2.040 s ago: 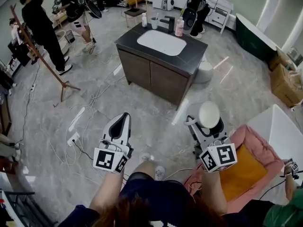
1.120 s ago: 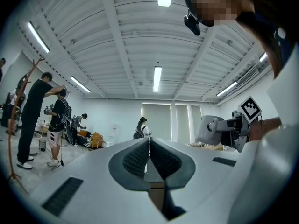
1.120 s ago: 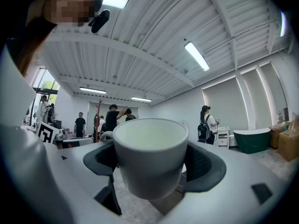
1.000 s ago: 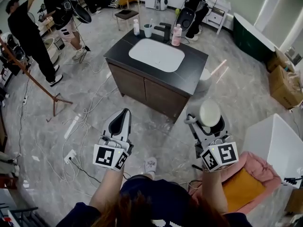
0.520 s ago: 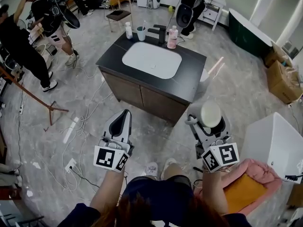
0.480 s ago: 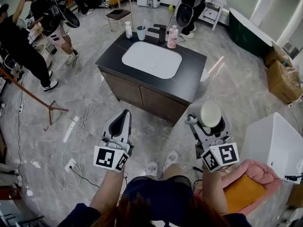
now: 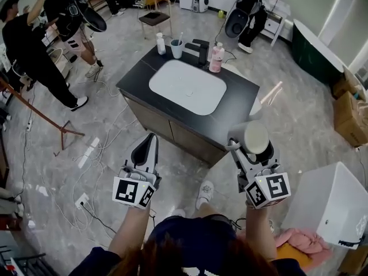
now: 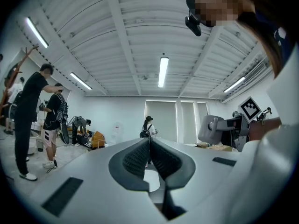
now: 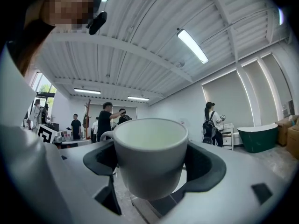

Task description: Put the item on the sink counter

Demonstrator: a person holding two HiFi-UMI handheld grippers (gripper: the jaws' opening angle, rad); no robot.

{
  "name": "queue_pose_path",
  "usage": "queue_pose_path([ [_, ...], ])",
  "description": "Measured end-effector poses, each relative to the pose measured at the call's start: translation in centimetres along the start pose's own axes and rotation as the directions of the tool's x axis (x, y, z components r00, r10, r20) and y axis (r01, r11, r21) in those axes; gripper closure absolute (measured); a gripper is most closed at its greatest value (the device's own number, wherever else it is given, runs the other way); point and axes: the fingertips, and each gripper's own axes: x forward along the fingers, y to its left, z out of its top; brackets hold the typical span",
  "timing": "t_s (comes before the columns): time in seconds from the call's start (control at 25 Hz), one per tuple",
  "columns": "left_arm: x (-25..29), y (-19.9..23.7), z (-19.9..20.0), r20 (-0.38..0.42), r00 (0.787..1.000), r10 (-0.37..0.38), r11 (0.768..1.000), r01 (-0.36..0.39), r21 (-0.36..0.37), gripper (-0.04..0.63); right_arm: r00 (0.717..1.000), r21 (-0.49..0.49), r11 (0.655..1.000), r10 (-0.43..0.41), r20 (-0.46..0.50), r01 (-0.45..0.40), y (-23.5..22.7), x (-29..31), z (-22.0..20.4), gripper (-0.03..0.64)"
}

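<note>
Carrying looks the step in hand: right gripper (image 7: pixel 252 149) clamps a white mug (image 7: pixel 253 134) between its jaws, sink counter (image 7: pixel 233 117) just ahead of it, perhaps within reach, so lowering comes next; left gripper (image 7: pixel 150 144) pinched together, empty.

Your room is bright and evenly lit: long white ceiling strip lights (image 8: pixel 162 71) run overhead and burn out to plain white in both gripper views. Your head view is sharp, with only short, soft shadows on the glossy pale grey marbled floor (image 7: pixel 310 131). Both gripper views bulge heavily and fall to black at the corners. There the white ceramic mug (image 9: pixel 149 155), close to the lens, looks slightly soft.
</note>
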Motion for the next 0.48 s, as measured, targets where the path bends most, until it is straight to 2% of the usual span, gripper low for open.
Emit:
queue_pose_path([
  [0.2, 7.2, -0.5, 0.5, 0.018, 0.999, 0.037, 0.999, -0.037, 0.009, 0.572, 1.000, 0.006, 1.000, 0.028, 0.008, -0.028, -6.3, 4.1, 1.4, 0.180],
  [0.48, 14.7, -3.5, 0.2, 0.024, 0.999, 0.038, 0.999, -0.038, 0.006, 0.572, 0.999, 0.020, 0.999, 0.051, -0.011, -0.050, -13.4, 7.8, 1.8, 0.181],
])
